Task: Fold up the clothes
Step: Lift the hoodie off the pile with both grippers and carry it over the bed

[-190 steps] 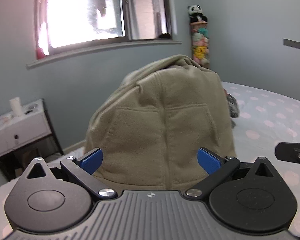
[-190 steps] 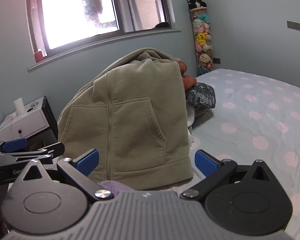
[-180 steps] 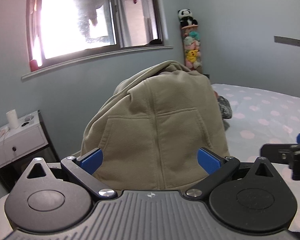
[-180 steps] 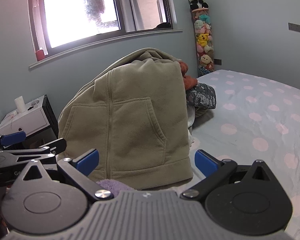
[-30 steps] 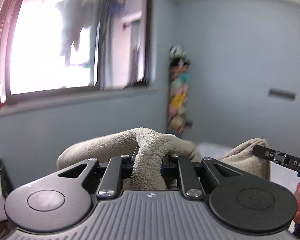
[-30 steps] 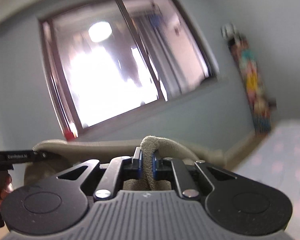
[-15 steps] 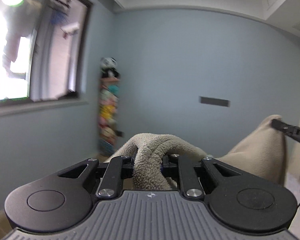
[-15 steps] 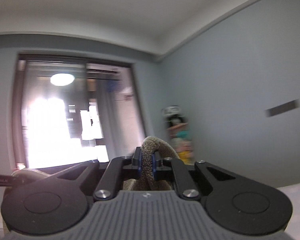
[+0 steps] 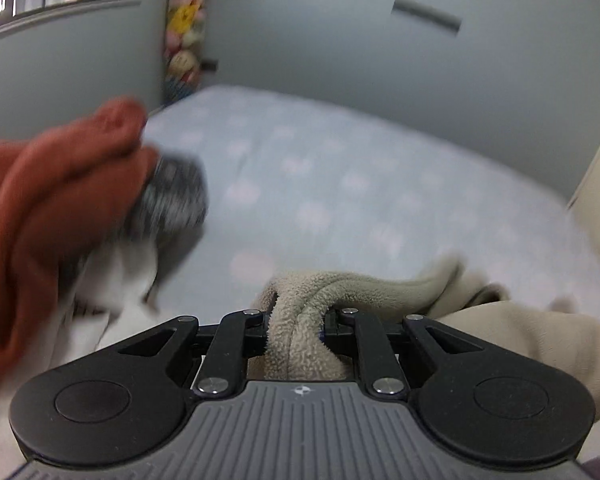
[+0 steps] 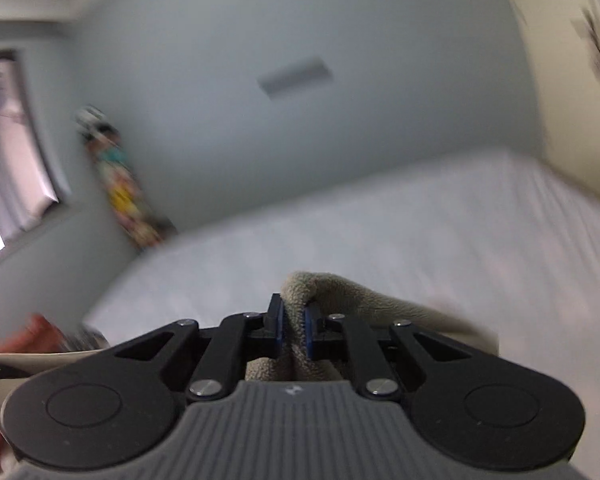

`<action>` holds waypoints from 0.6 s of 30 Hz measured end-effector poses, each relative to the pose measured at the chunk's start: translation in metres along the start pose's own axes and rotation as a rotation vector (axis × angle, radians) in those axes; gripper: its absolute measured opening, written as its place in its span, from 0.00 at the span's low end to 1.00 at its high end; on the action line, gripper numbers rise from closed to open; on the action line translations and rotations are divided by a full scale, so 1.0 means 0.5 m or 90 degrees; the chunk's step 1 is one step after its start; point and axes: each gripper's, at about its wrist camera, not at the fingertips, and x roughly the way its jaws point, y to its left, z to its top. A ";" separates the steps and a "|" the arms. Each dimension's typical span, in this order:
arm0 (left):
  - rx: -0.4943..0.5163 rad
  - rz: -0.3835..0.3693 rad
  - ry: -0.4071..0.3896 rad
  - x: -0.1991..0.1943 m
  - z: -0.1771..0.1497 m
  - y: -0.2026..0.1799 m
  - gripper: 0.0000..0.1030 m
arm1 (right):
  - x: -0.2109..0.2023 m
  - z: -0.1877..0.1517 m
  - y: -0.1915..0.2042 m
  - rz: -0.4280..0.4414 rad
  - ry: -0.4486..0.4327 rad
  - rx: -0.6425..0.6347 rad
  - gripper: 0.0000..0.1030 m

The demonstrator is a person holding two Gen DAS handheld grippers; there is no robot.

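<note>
A beige fleece hoodie (image 9: 520,344) is held in both grippers above the bed. My left gripper (image 9: 296,326) is shut on a thick fold of its fleece, and the fabric trails off to the right. My right gripper (image 10: 293,330) is shut on another fold of the same hoodie (image 10: 340,292), which drapes to the right and down. Both views are blurred by motion. The lower part of the hoodie is hidden behind the gripper bodies.
The bed (image 9: 340,184) with a pale dotted sheet stretches ahead. A pile of clothes sits at the left: a rust-red garment (image 9: 40,200), a dark patterned one (image 9: 172,196), white cloth (image 9: 112,280). A column of plush toys (image 9: 184,32) stands in the corner.
Both grippers, still shut on the hoodie, have swung down and to the right from facing the wall and ceiling. The bed and the clothes pile have come into view.
</note>
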 end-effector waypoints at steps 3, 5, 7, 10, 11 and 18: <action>0.021 0.022 0.027 0.043 -0.021 0.024 0.13 | 0.011 -0.084 -0.048 -0.038 0.062 0.001 0.11; 0.049 0.030 0.052 0.039 -0.056 0.025 0.13 | 0.013 -0.106 -0.057 -0.044 0.101 -0.005 0.11; 0.070 0.029 0.076 0.025 -0.069 0.016 0.13 | 0.021 -0.107 -0.053 -0.049 0.140 -0.032 0.11; 0.107 0.033 0.106 0.025 -0.106 0.010 0.13 | 0.025 -0.138 -0.040 -0.059 0.198 -0.053 0.11; 0.115 0.034 0.116 0.023 -0.119 0.014 0.13 | 0.028 -0.141 -0.044 -0.060 0.218 -0.047 0.11; 0.160 0.031 0.169 0.023 -0.153 0.005 0.15 | -0.029 -0.209 -0.055 -0.069 0.314 -0.062 0.11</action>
